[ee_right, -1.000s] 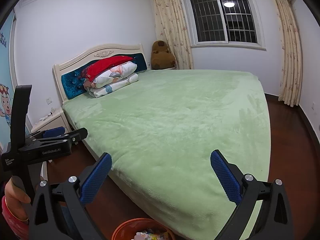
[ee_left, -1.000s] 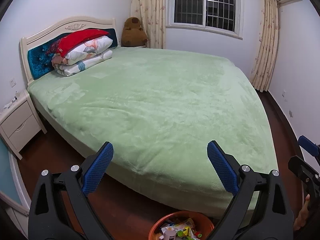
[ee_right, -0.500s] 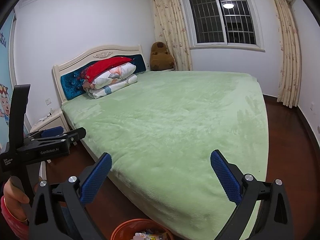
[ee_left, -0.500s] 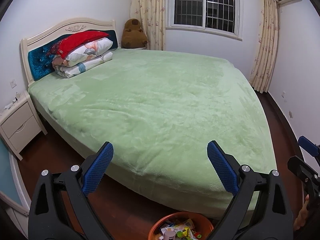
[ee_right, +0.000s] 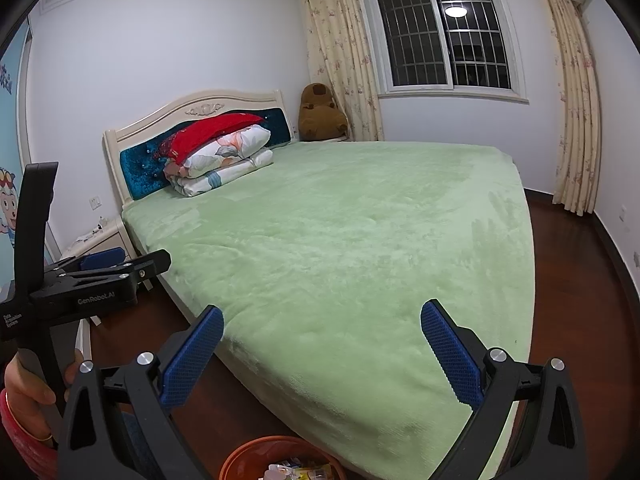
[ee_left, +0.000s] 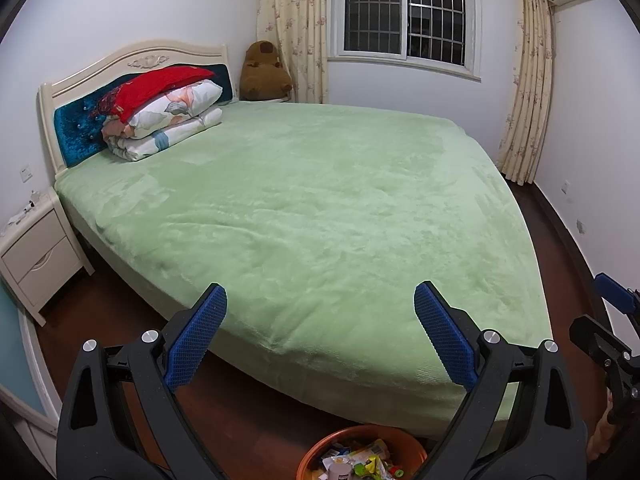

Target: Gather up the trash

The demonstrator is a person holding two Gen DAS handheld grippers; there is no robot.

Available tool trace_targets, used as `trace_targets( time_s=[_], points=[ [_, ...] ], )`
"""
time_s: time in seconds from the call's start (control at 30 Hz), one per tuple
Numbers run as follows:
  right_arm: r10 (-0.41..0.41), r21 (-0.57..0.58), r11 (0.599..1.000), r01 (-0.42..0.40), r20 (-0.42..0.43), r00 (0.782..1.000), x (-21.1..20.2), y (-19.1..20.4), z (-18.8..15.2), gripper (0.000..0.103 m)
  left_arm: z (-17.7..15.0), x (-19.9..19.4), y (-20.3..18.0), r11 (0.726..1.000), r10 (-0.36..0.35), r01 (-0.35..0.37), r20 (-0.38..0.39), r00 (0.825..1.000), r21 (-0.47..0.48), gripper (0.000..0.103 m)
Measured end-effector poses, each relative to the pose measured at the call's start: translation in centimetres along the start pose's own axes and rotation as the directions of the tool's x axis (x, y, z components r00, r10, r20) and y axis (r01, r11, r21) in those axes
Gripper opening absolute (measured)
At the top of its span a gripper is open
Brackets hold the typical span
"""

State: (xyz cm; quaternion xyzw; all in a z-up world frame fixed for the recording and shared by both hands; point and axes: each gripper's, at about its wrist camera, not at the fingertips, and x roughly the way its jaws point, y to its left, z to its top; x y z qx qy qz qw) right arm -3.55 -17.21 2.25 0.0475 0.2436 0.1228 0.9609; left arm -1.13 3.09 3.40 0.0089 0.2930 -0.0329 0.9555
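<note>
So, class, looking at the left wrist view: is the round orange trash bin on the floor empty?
No, the round orange trash bin already holds a heap of crumpled wrappers and other small packaging.

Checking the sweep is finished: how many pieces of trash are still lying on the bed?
0. The green bed carries only the folded bedding at the headboard. Wrappers show only in the orange bin below both open tongs; the bed's far side is hidden.

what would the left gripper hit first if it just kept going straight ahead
Probably the green bed: the open left gripper points over its near corner with nothing between. Depth is unclear; it might skim above the blanket. The orange bin sits below that line.
</note>
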Motion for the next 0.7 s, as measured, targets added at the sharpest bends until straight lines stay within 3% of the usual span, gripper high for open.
trace_targets(
  time_s=[0.7],
  points=[
    [-0.01,0.014,1.0,0.011,-0.014,1.0,0.46,-0.26,-0.38,0.097,-0.11,0.57,0.05,1.0,-0.004,0.004,-0.021,1.0,-0.021,0.092]
  ],
)
